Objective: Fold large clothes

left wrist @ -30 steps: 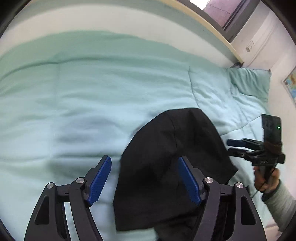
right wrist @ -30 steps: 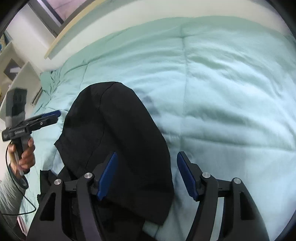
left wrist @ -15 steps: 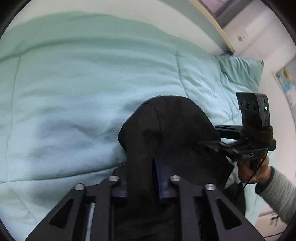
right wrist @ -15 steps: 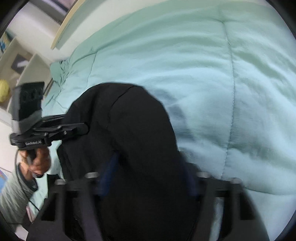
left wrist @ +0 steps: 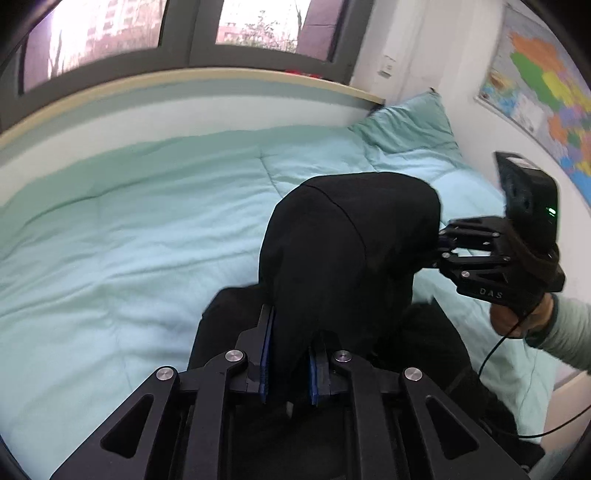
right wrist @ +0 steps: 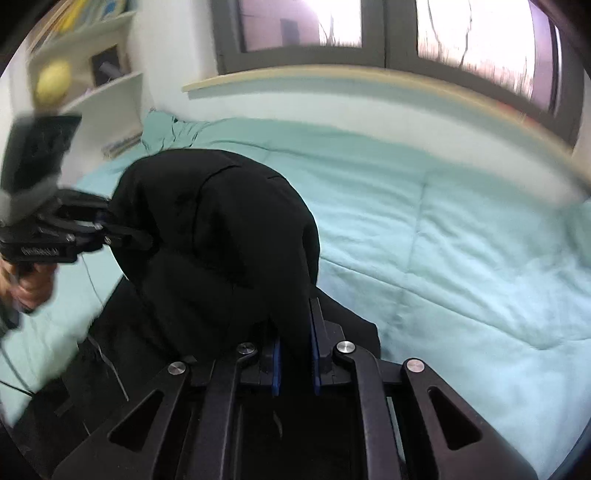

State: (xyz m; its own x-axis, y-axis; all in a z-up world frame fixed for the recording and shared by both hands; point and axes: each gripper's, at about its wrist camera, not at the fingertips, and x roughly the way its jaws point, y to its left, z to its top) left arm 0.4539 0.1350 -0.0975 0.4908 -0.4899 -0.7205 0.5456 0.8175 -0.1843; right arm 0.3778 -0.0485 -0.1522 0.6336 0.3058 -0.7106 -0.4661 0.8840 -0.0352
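A large black garment (left wrist: 351, 240) hangs bunched above the mint quilt, its lower part still lying on the bed. My left gripper (left wrist: 291, 332) has its blue pads pressing a fold of the black fabric, the jaws still closing. My right gripper (right wrist: 295, 332) is shut on another fold of the same garment (right wrist: 221, 229). In the left wrist view the right gripper (left wrist: 441, 242) bites the cloth from the right, held by a hand in a grey sleeve. The right wrist view has the left gripper (right wrist: 110, 225) gripping the garment's left side.
The mint quilt (left wrist: 129, 240) covers the bed to a pale sill below dark-framed windows (left wrist: 177, 33). A pillow (left wrist: 410, 129) lies at the head, and a coloured map (left wrist: 546, 81) hangs beside it. White shelves (right wrist: 92, 85) stand at the bed's other end.
Both grippers went from open over the flat black garment to closed on it. They then rose with the cloth, and the views tilted up to take in the windows.
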